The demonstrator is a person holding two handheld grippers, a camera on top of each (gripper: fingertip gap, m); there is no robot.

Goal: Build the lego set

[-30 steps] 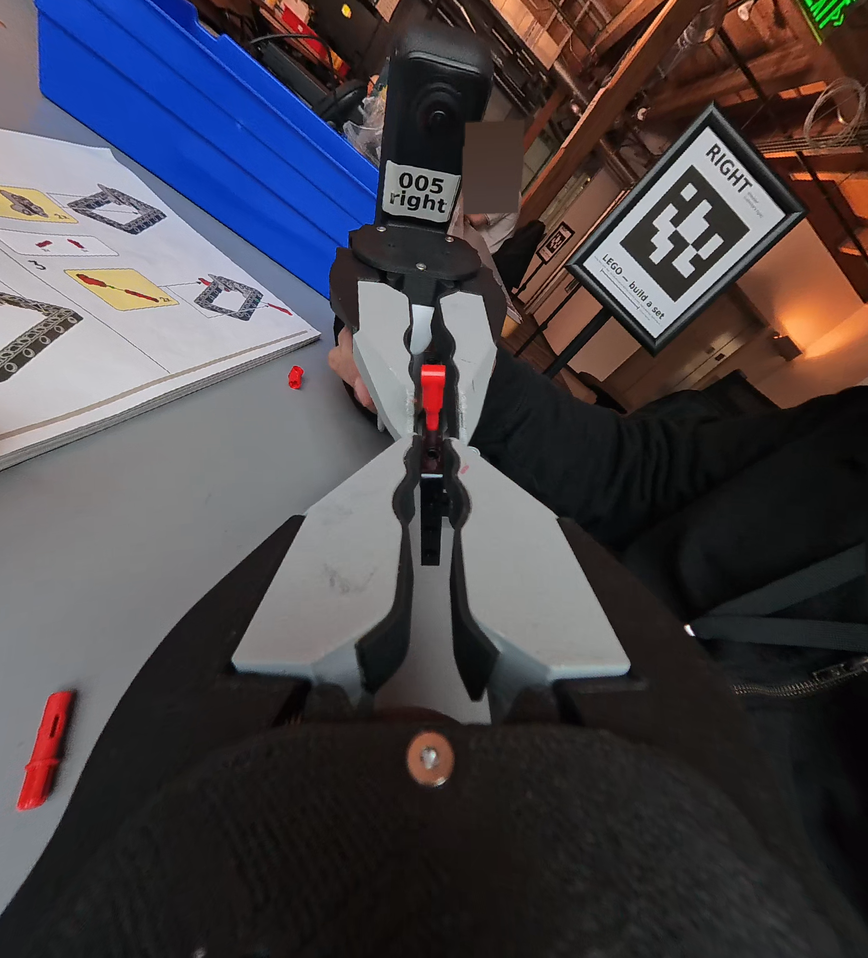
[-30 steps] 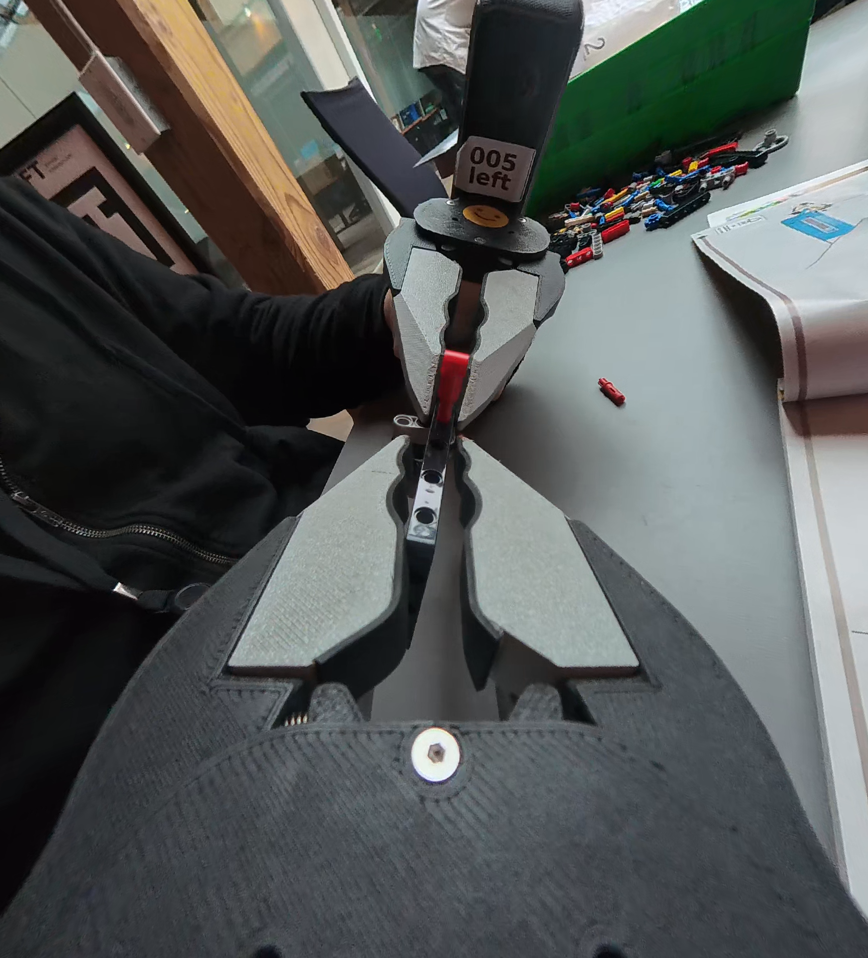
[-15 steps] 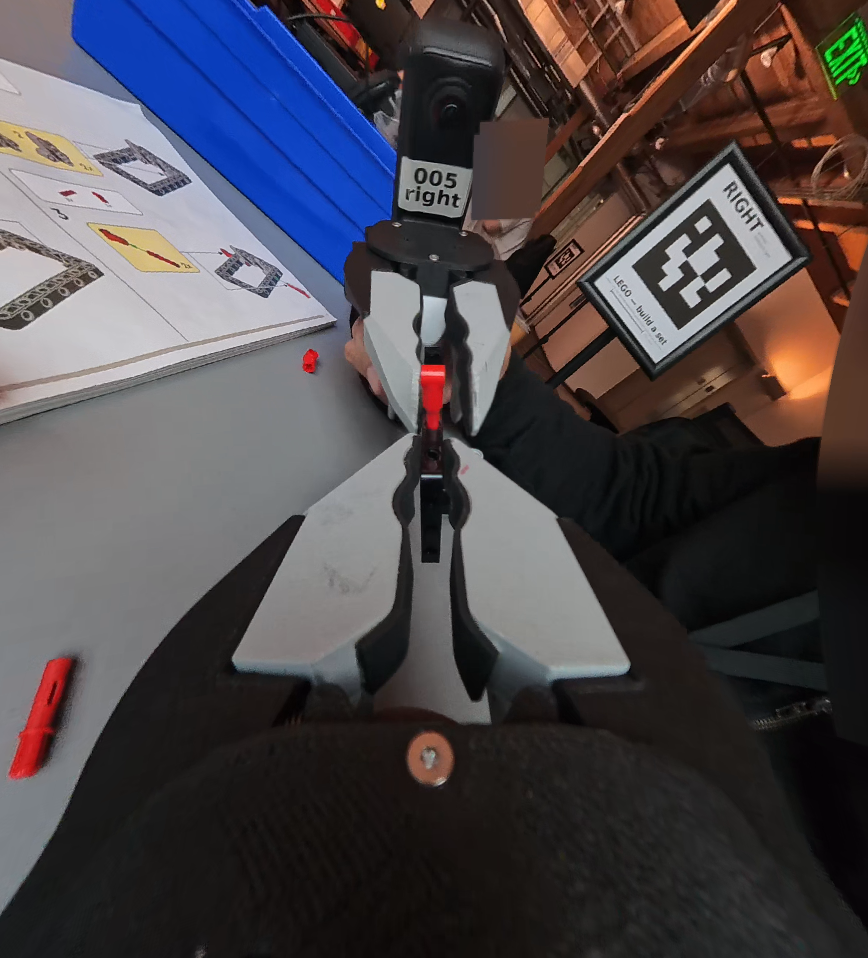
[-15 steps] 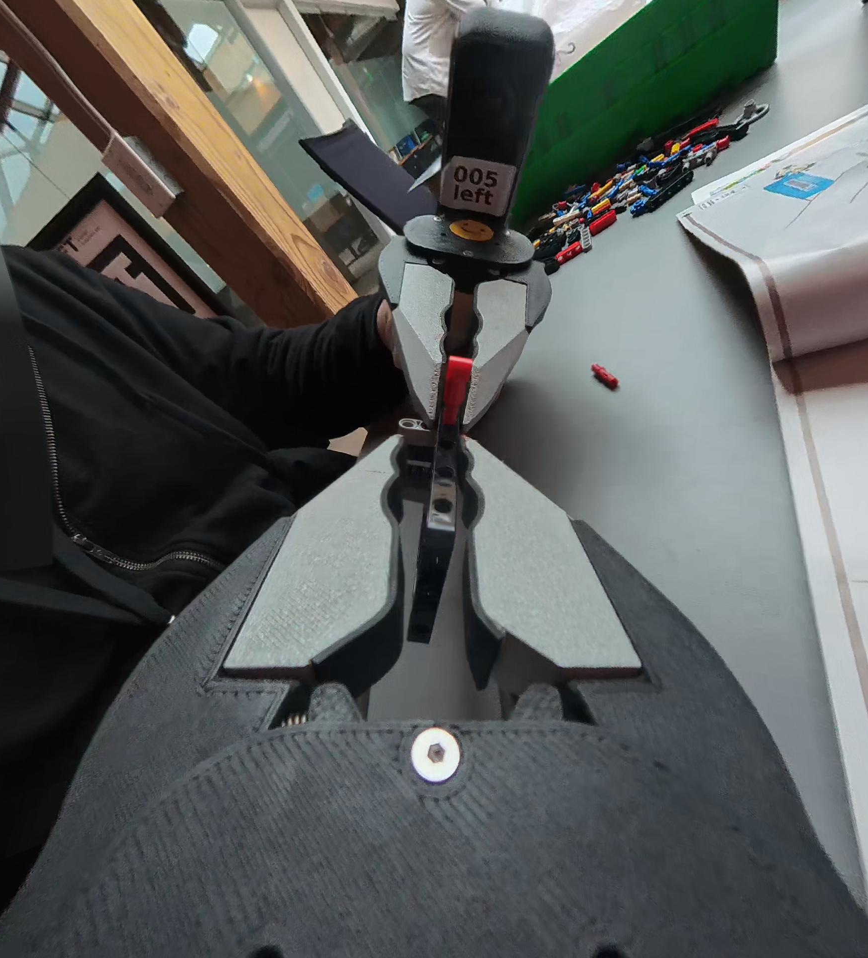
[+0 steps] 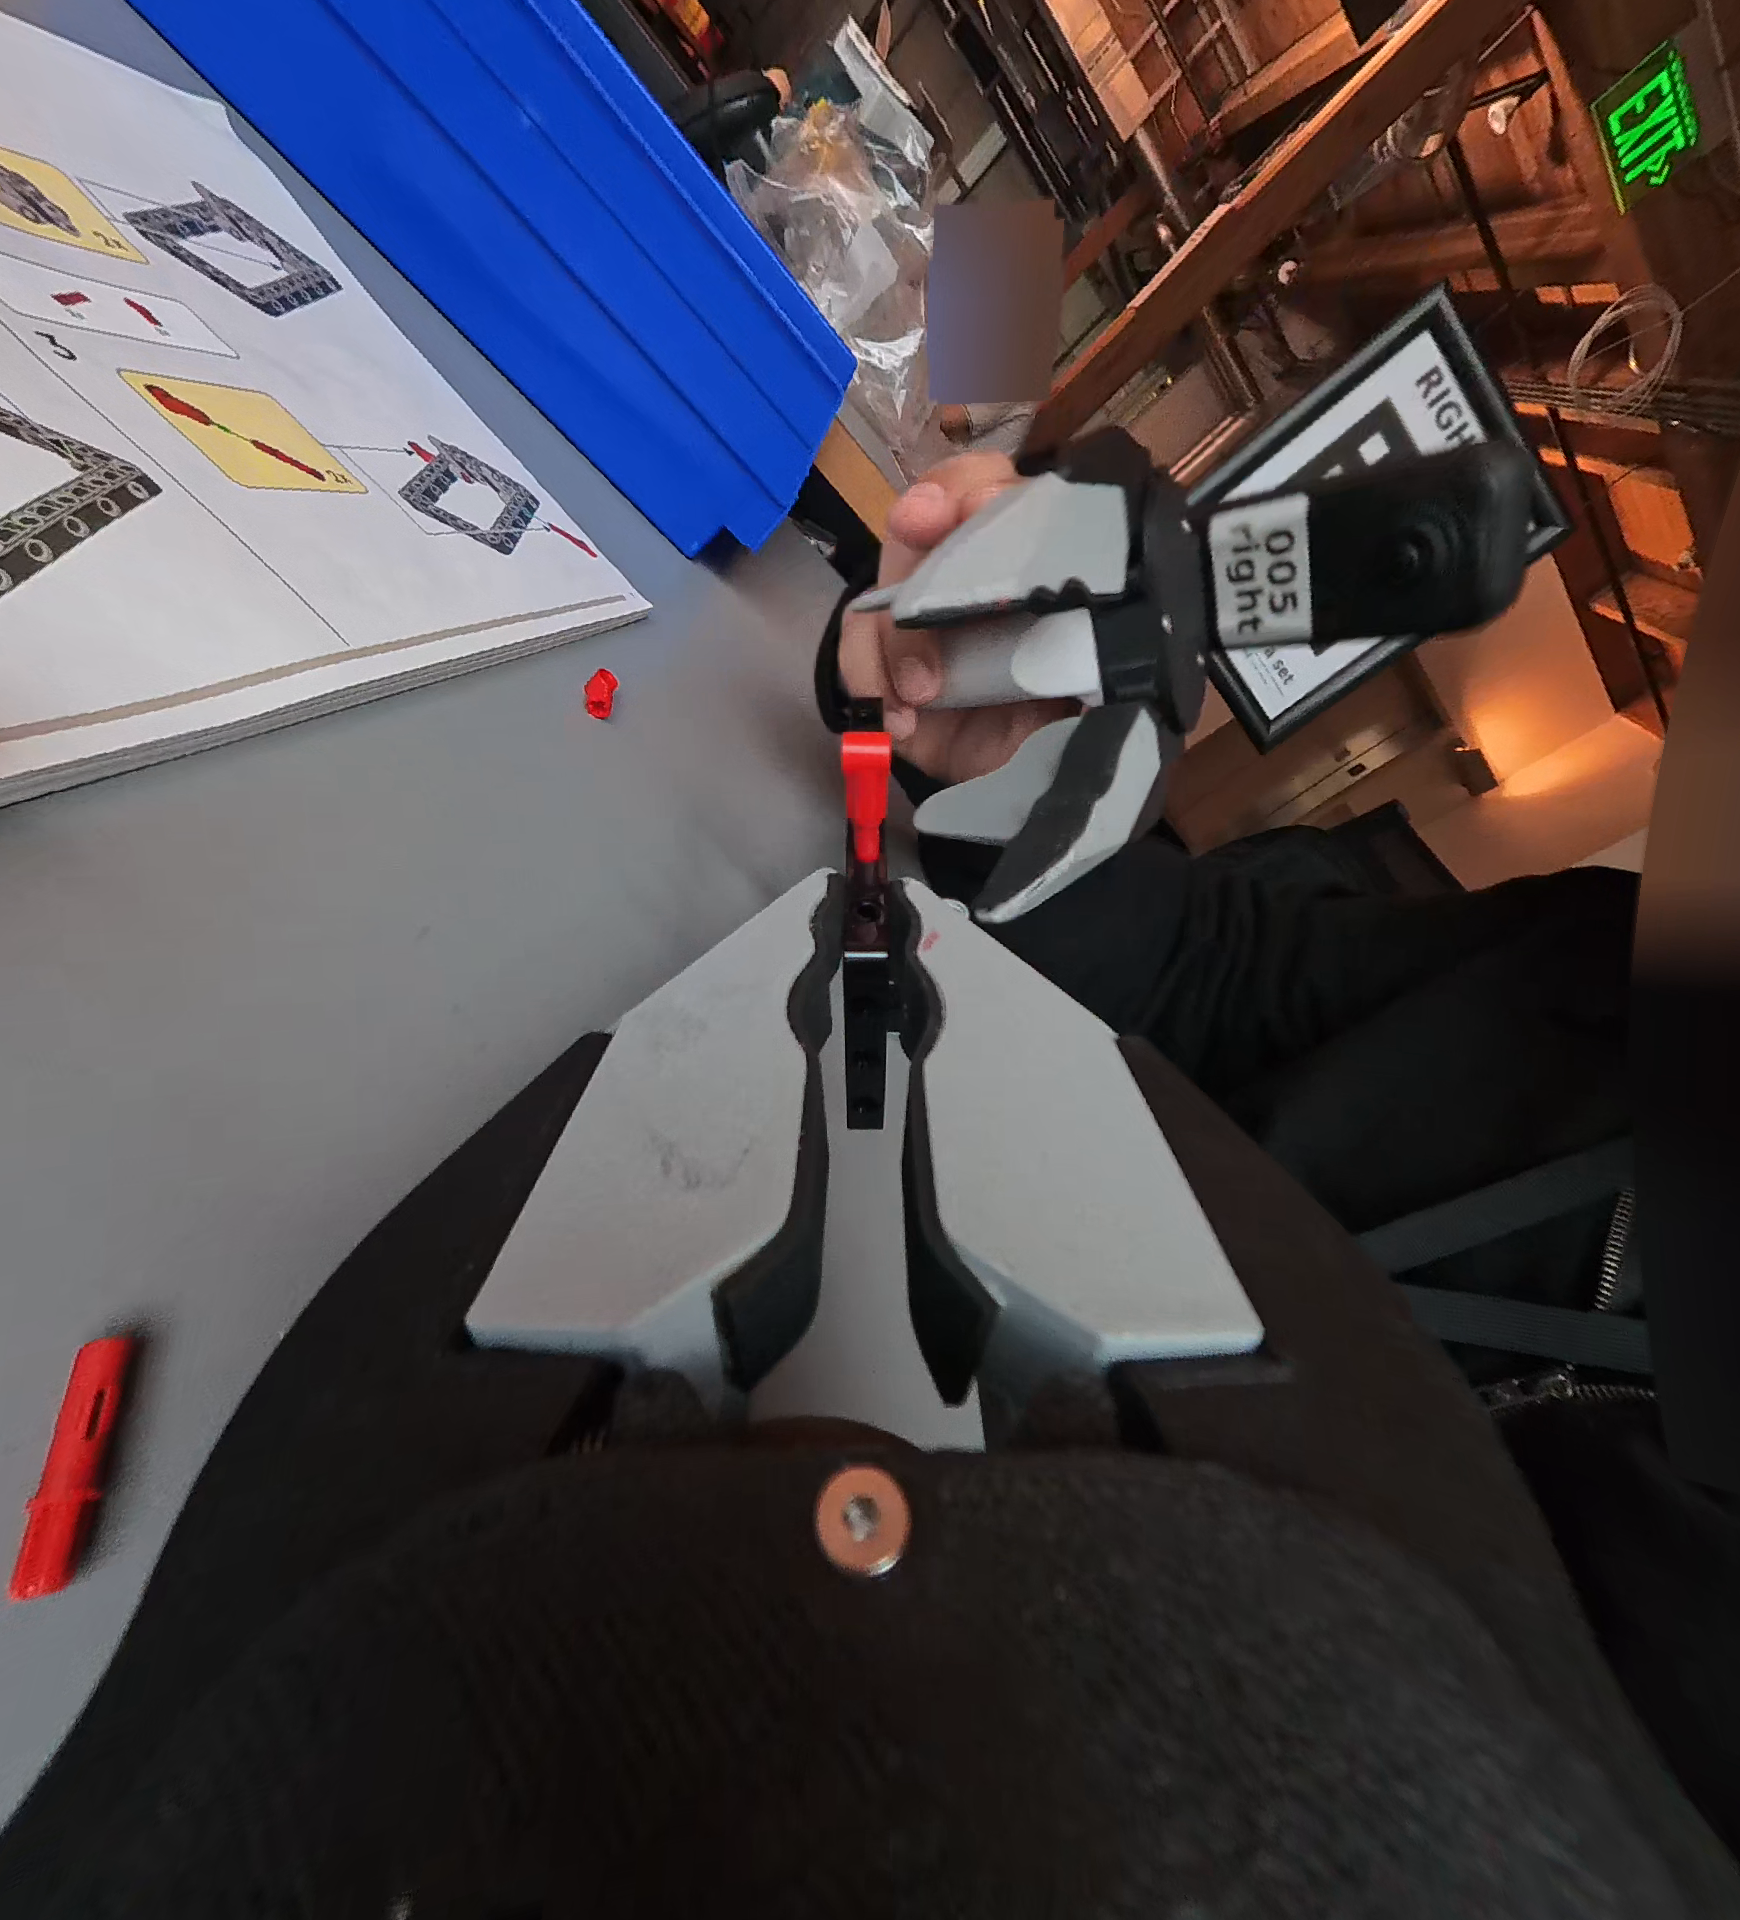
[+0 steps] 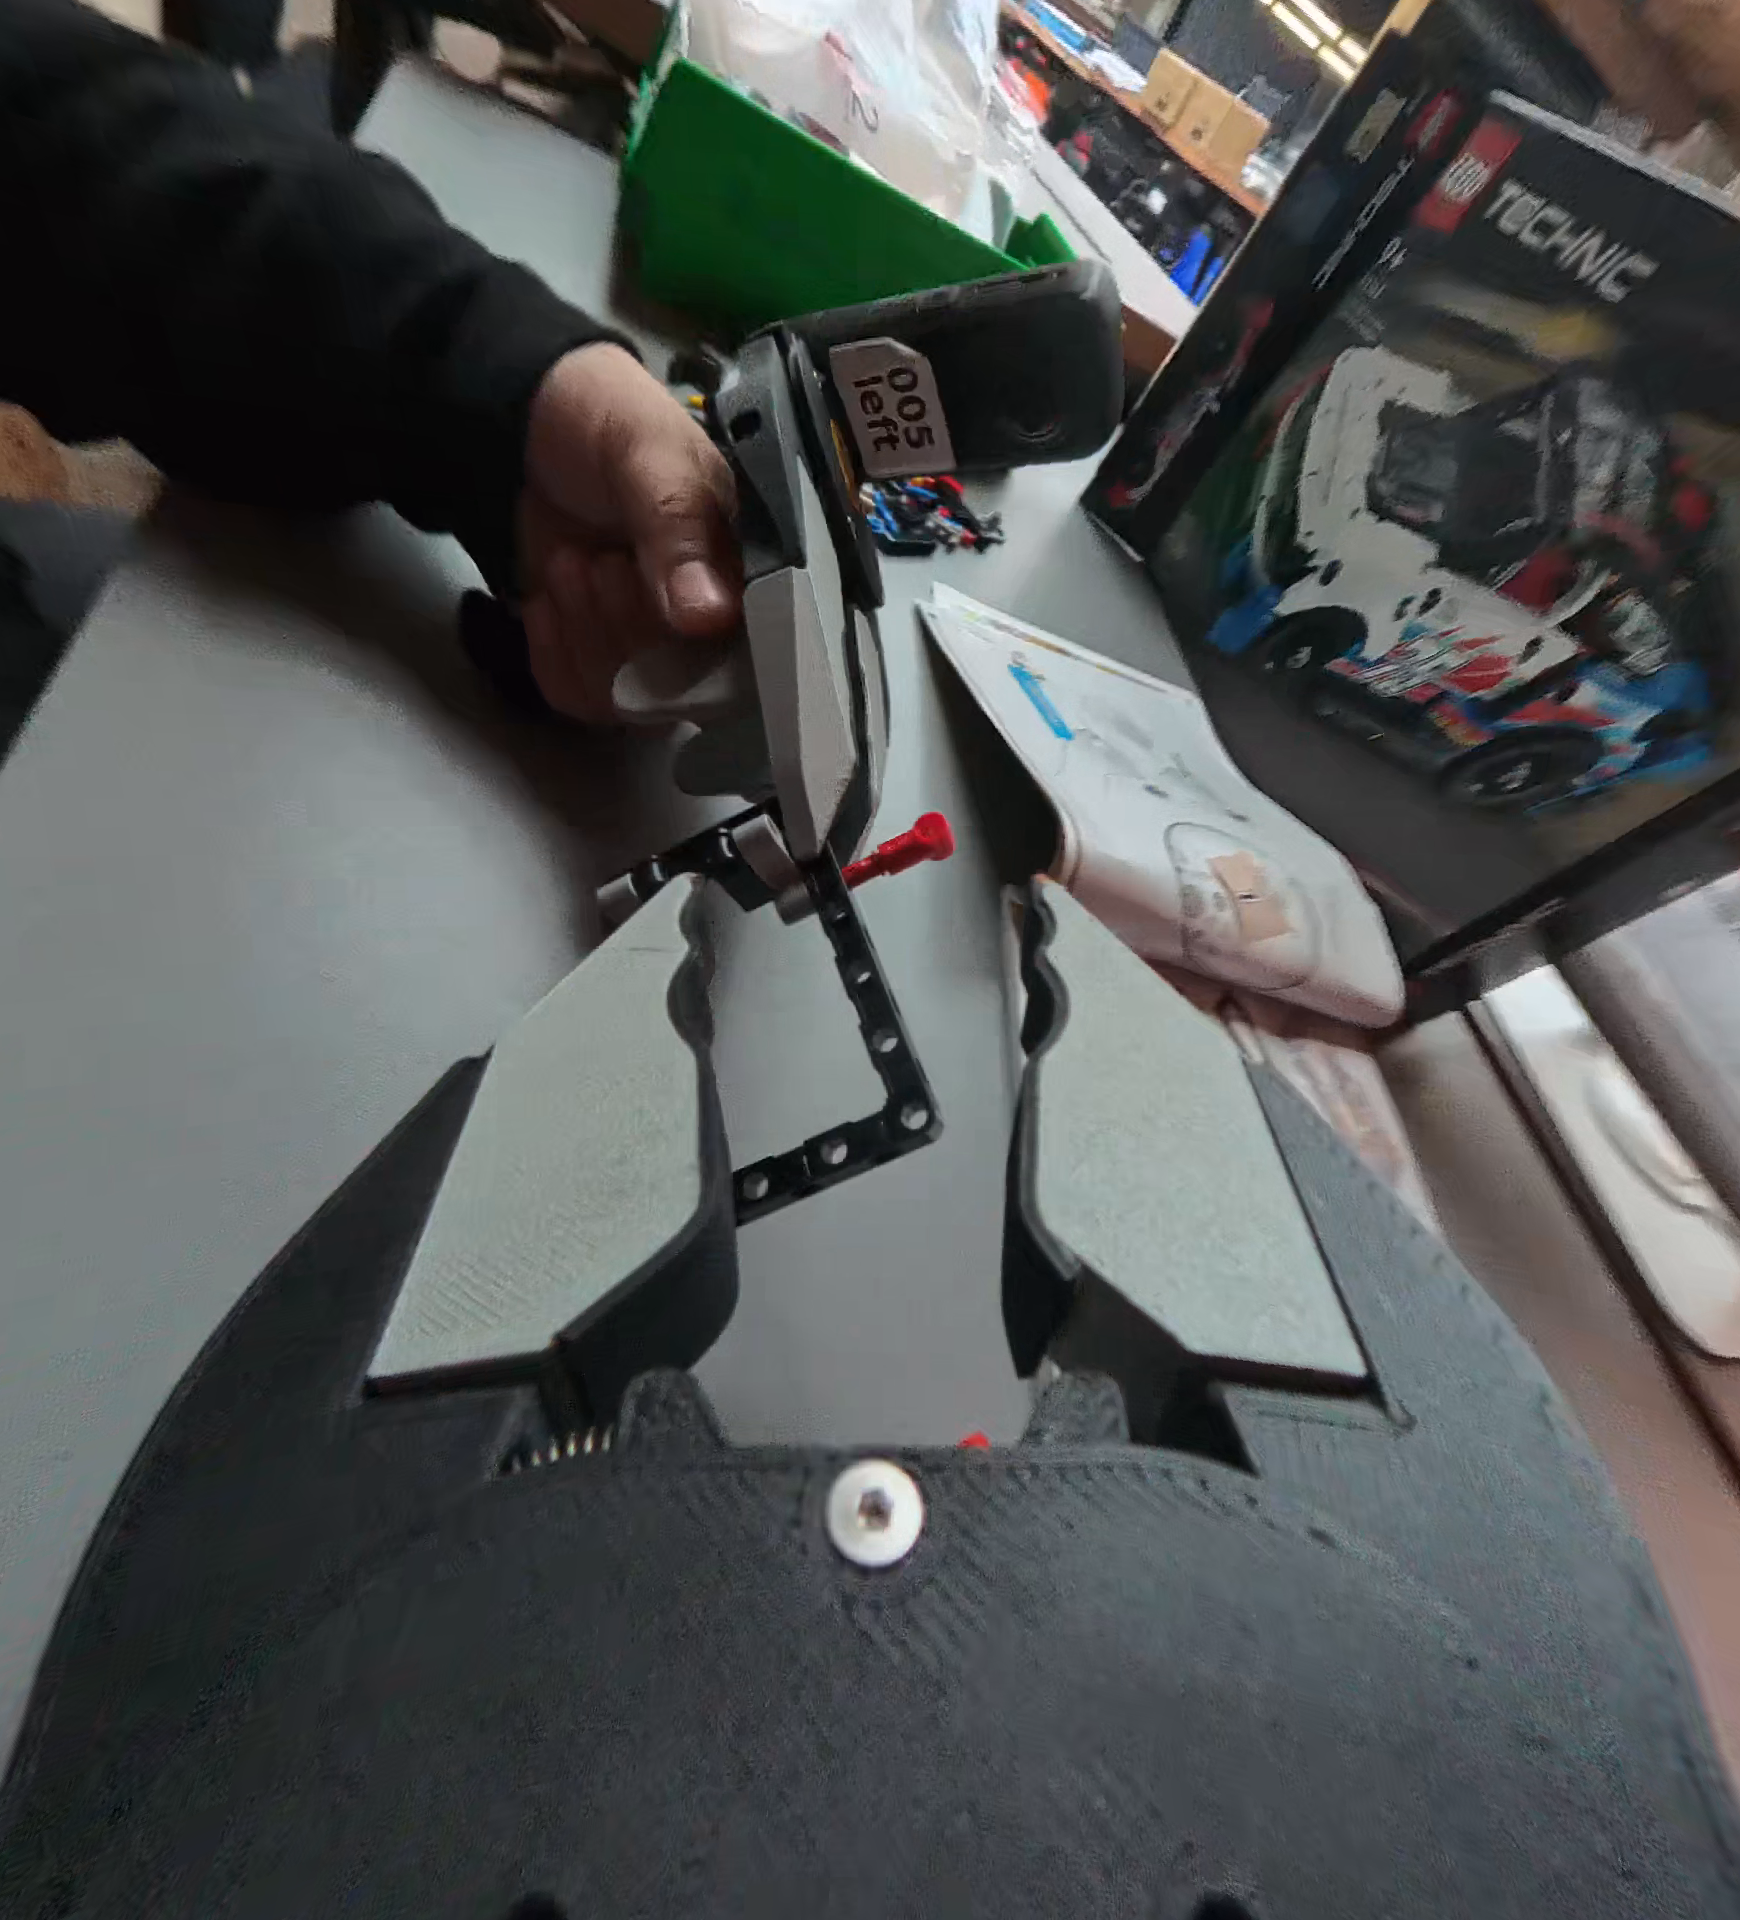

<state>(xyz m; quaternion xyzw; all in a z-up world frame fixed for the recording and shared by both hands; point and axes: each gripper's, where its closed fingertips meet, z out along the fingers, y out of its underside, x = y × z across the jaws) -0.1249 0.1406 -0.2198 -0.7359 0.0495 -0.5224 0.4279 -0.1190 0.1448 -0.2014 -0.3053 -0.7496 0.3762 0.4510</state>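
A black square lego frame [image 6: 876, 1039] with a red pin [image 6: 897, 847] stuck in one side hangs above the grey table. My left gripper [image 5: 868, 888] is shut on the frame [image 5: 864, 1029], which shows edge-on there, with the red pin [image 5: 864, 774] pointing out past the fingertips. In the right wrist view the left gripper [image 6: 809, 842] grips the frame's far corner. My right gripper [image 6: 855, 914] is open, its fingers on either side of the frame and not touching it. In the left wrist view the right gripper [image 5: 928, 756] is turned on its side, with its jaws wide apart.
A loose red pin [image 5: 71, 1465] and a small red piece [image 5: 599, 693] lie on the table near the open instruction booklet [image 5: 170, 520]. A blue bin [image 5: 533, 208] stands behind. A green bin [image 6: 793, 229], loose pieces [image 6: 928, 509] and the set's box [image 6: 1468, 520] stand farther off. My left and right fingertips are right by each other.
My right gripper has opened, let go of the black frame, rolled onto its side and drawn back. My left gripper still holds the frame with the red pin.
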